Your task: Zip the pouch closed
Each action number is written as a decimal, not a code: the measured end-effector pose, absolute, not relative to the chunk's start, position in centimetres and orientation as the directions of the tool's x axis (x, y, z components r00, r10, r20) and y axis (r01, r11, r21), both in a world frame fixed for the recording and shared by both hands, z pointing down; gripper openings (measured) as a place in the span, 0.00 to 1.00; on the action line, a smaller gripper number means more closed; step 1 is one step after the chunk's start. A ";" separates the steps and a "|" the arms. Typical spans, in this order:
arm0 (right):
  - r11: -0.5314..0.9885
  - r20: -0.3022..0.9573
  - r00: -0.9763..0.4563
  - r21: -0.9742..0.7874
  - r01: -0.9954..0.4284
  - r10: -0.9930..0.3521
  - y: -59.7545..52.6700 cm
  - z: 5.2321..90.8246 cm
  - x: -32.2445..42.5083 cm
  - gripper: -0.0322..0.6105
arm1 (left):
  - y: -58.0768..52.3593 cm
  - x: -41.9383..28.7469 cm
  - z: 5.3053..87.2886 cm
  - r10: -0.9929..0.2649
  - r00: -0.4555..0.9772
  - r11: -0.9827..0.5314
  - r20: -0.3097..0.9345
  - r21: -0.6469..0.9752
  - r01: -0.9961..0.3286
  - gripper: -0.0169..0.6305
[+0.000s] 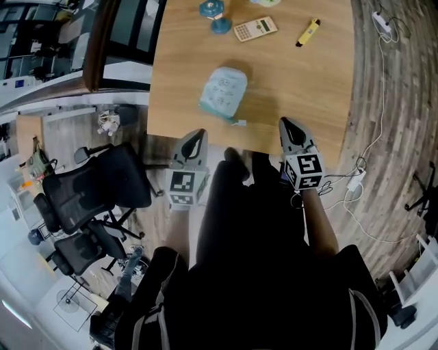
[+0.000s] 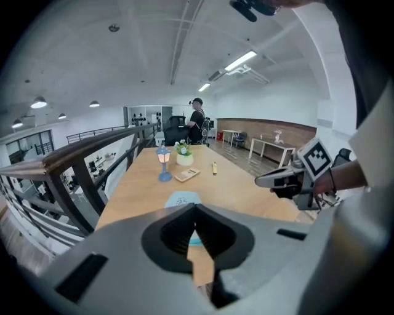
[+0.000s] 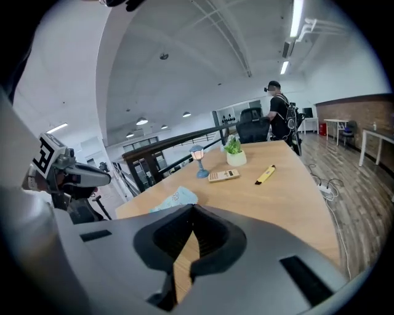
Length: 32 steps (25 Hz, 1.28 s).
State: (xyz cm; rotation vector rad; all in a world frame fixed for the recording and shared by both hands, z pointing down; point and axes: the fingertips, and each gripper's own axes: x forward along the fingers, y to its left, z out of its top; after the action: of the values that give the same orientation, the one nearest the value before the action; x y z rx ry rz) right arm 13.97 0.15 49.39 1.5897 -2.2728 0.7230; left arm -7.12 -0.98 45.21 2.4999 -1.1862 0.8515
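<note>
A light blue pouch [image 1: 223, 92] lies flat on the wooden table [image 1: 294, 82], near its front edge; it also shows in the left gripper view as pouch [image 2: 183, 199] and in the right gripper view as pouch [image 3: 175, 199]. My left gripper [image 1: 196, 135] hovers at the table's front edge, just short of the pouch and to its left, jaws shut and empty. My right gripper [image 1: 286, 124] is over the front edge to the pouch's right, also shut on nothing. Neither touches the pouch. In each gripper view the closed jaws hide the pouch's near end.
Farther back on the table are a calculator [image 1: 255, 29], a yellow marker [image 1: 308, 32], a small blue lamp [image 1: 215, 14] and a potted plant [image 2: 184, 159]. Office chairs [image 1: 96, 184] stand left of the person. Cables and a power strip [image 1: 356, 179] lie on the floor at right.
</note>
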 end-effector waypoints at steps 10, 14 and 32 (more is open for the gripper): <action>0.490 0.541 -0.523 -0.219 -0.844 -0.659 -2.0 52.1 8.7 0.07 | -1.2 -5.4 47.5 -0.592 0.532 -0.634 0.606 0.057 -0.771 0.03; 0.531 0.564 -0.567 -0.250 -0.810 -0.600 -1.9 53.4 6.8 0.07 | -1.2 -5.6 48.1 -0.585 0.543 -0.628 0.602 0.087 -0.773 0.03; 0.765 0.741 -0.637 -0.280 -0.580 -0.212 0.0 64.1 0.0 0.15 | 2.9 -4.0 52.7 -0.459 0.589 -0.665 0.666 0.182 -0.724 0.03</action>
State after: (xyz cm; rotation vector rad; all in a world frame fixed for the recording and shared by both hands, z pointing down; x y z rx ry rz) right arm -0.02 -0.02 64.13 0.5882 -2.2378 0.6601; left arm -4.01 2.92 52.75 2.3822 -0.9459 0.8204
